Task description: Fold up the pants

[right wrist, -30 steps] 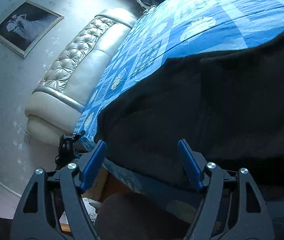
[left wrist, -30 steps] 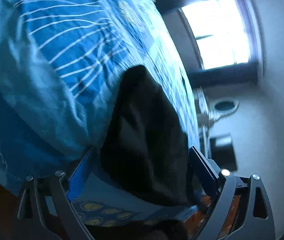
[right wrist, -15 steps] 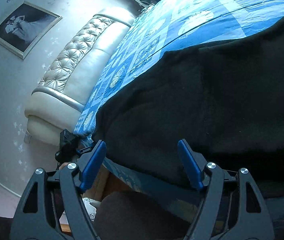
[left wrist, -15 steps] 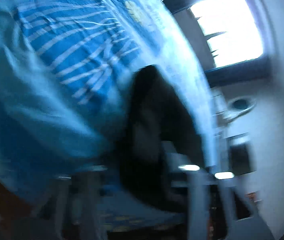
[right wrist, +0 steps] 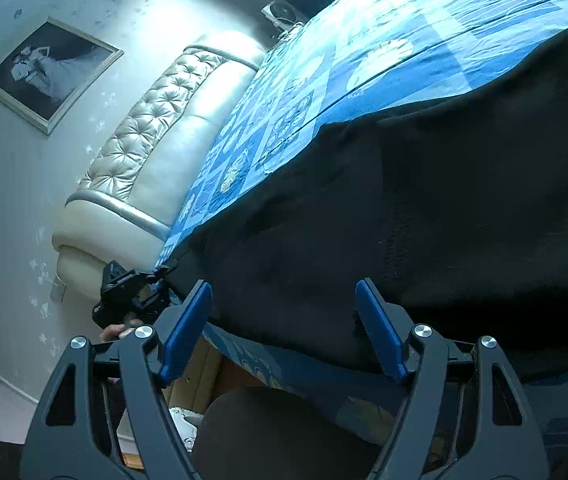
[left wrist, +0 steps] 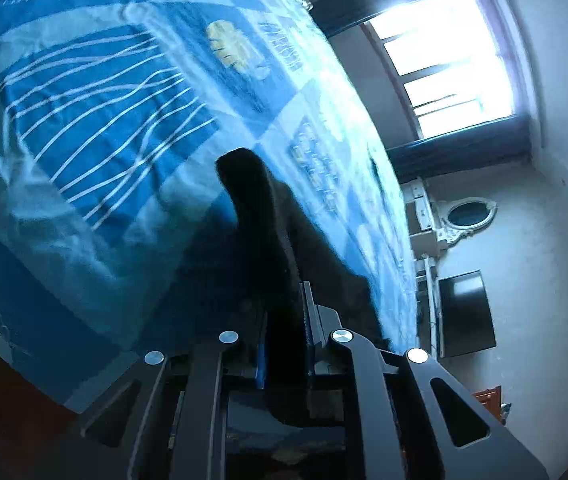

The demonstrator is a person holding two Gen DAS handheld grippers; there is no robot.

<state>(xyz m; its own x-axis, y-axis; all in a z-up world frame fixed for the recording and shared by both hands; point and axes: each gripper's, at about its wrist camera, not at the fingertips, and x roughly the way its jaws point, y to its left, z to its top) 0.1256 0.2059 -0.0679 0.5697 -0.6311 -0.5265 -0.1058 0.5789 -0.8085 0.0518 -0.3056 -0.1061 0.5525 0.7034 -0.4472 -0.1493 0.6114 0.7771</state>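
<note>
Two hand-held grippers, one pair of black pants (right wrist: pixel 424 216) spread on the bed's blue patterned bedspread (left wrist: pixel 96 120). Change: left hand-held gripper (left wrist: pixel 284 320), jaws wide a second ago, has just closed narrow on a pant edge, cloth pinched between the pads and raised slightly. Meaning: fold likely beginning. Right hand-held gripper (right wrist: pixel 284 332) hangs wide at the near edge, holding nothing. Legible writing: none.
</note>
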